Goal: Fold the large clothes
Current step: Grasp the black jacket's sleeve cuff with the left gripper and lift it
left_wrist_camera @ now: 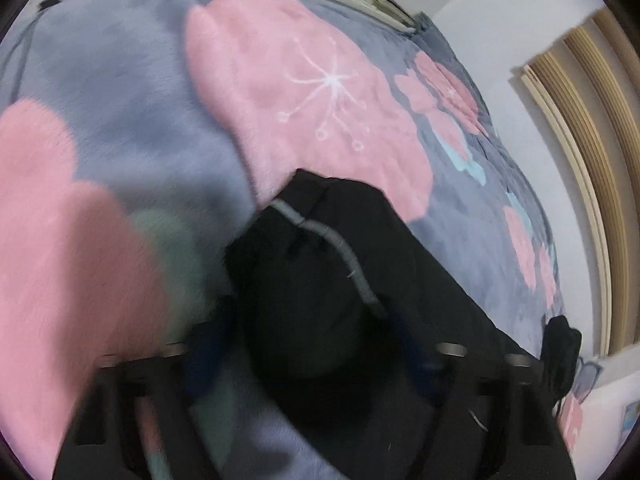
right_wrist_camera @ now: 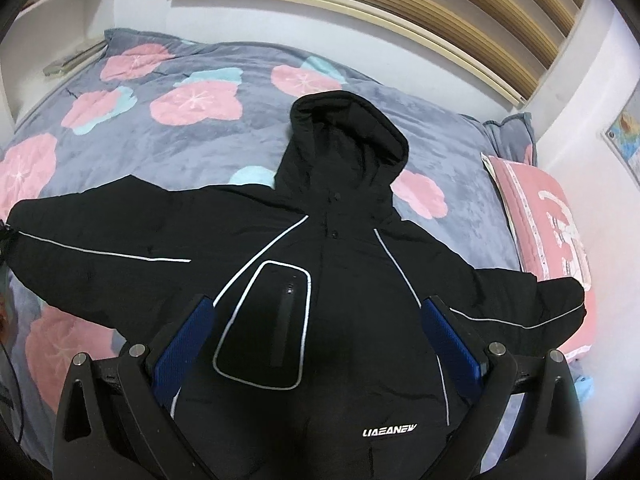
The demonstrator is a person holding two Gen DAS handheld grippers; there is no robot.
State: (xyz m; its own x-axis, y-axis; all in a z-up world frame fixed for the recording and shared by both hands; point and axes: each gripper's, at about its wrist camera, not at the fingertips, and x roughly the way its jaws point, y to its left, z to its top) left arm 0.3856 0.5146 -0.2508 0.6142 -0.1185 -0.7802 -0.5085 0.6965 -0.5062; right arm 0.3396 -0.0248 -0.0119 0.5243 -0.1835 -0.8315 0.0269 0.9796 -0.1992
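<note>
Under me: grey fleece blanket with pink flowers, covers the whole bed. Pink pillow at my right edge (white print on it). Wooden slatted headboard against white wall.

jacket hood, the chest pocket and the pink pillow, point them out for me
jacket hood (right_wrist_camera: 348,128), right wrist view, on the black outer fabric of the hood.
chest pocket (right_wrist_camera: 264,320), right wrist view, on the black panel inside the white piping.
pink pillow (right_wrist_camera: 552,216), right wrist view, on its patterned top face.
</note>
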